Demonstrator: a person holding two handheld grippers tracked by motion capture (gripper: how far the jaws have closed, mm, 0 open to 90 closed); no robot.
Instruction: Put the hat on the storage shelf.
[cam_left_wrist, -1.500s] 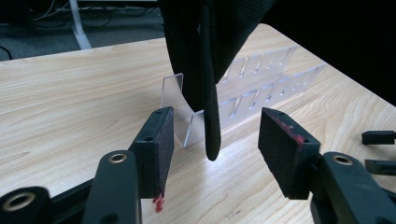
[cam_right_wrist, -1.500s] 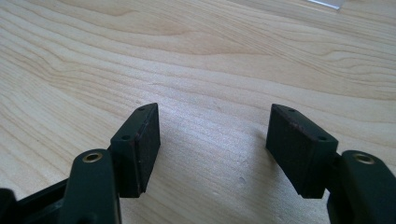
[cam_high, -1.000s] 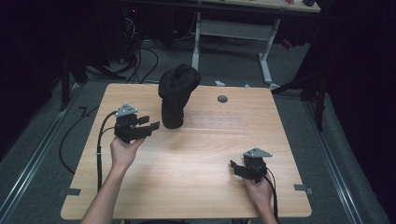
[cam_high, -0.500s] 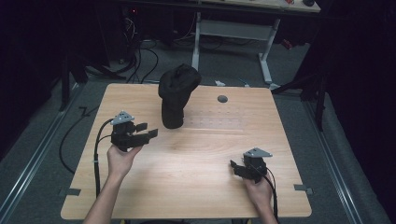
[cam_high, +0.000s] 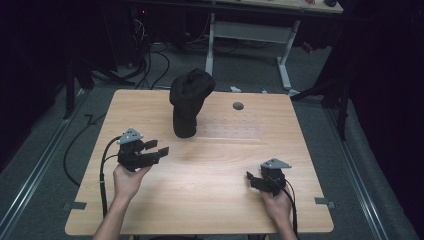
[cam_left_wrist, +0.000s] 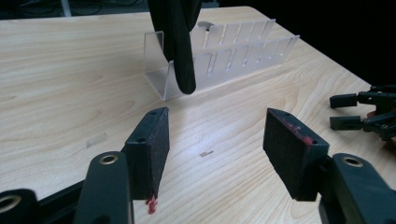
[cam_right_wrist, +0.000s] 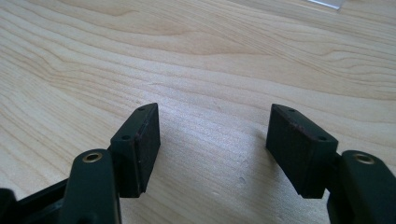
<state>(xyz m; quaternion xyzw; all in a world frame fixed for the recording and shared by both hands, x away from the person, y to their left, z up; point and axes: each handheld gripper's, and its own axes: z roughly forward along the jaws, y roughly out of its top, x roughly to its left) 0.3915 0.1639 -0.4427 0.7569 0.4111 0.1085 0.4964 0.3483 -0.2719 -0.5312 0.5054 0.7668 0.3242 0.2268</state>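
Note:
A black cloth (cam_high: 189, 102) hangs in a bundle over one end of a clear slotted rack (cam_left_wrist: 233, 51) at the table's middle back. In the left gripper view the black cloth (cam_left_wrist: 180, 42) droops down over the rack's near end. My left gripper (cam_high: 155, 149) is held above the table's left half, short of the cloth, and points toward it. Its jaws stand open with nothing between them (cam_left_wrist: 215, 126). Low over the wood near the front right is my right gripper (cam_high: 252, 179), open and empty (cam_right_wrist: 215, 126).
A small grey disc (cam_high: 238, 105) lies on the wooden table (cam_high: 215, 200) behind the rack. A cable (cam_high: 102, 165) trails from the left gripper off the left side. Beyond the table are a dark floor, cables and a white desk frame (cam_high: 285, 55).
My left gripper has drawn back from the black cloth toward the near edge, jaws still open. The right gripper has stayed where it was.

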